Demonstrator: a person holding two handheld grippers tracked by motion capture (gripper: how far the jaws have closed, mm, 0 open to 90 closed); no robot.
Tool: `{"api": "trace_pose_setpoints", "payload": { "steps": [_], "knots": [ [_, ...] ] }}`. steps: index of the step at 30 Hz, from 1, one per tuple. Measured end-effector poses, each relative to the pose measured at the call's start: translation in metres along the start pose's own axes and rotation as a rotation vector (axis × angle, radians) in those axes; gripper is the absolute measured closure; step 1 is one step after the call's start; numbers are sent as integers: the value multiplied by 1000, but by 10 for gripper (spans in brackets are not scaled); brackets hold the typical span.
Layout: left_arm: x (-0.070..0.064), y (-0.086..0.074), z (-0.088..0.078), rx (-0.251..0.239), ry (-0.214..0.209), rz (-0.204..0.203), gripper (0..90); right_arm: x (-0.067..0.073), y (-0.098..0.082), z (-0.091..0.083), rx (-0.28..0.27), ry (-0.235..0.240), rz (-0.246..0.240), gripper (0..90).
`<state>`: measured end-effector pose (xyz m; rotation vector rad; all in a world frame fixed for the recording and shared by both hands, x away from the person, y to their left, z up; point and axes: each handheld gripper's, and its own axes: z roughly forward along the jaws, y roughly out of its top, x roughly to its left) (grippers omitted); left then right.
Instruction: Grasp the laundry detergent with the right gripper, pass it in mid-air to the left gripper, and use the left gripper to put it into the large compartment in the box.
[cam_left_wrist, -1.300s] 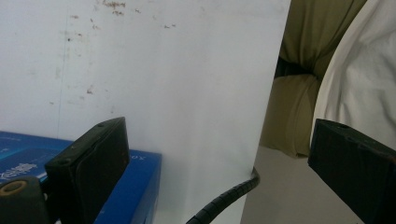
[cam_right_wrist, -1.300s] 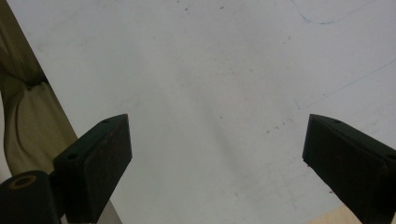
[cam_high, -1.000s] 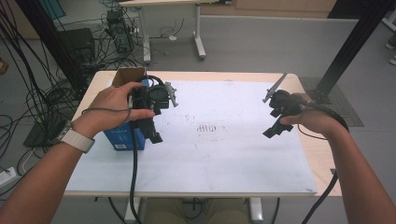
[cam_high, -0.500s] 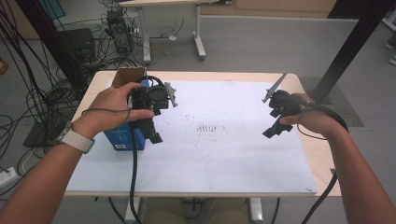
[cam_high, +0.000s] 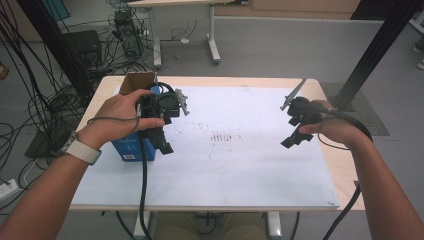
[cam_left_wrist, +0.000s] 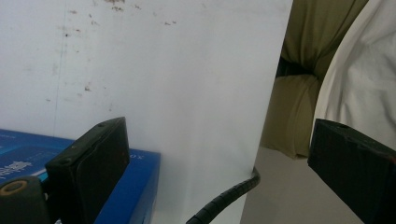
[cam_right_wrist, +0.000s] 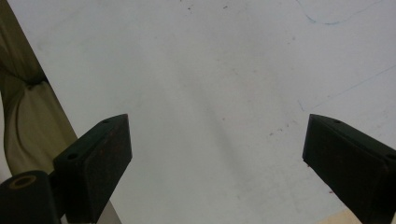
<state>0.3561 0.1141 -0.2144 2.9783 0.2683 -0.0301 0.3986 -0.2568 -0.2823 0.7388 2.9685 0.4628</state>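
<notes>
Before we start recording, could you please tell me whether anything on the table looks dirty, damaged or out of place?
Only the white table cover stands out: a patch of small dark reddish specks stains its middle. Nothing looks spilled or broken.

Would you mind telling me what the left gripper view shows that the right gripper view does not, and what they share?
Left gripper view alone: the blue cardboard box just past the left gripper, a black ribbed cable hanging over the table edge, and a white shirt.
Right gripper view alone: faint blue pen lines on the sheet, beyond the right gripper.
Both: wide-open black jaws, the white table sheet with small dark specks, and olive-green trousers beyond its edge.
</notes>
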Motion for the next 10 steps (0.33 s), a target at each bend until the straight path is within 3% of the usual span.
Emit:
{"api": "trace_pose_setpoints", "payload": {
  "steps": [10],
  "knots": [
    [0,-2,-1,-10,5,-4,60,1,1,0,0,-1,-3,80]
  ]
}}
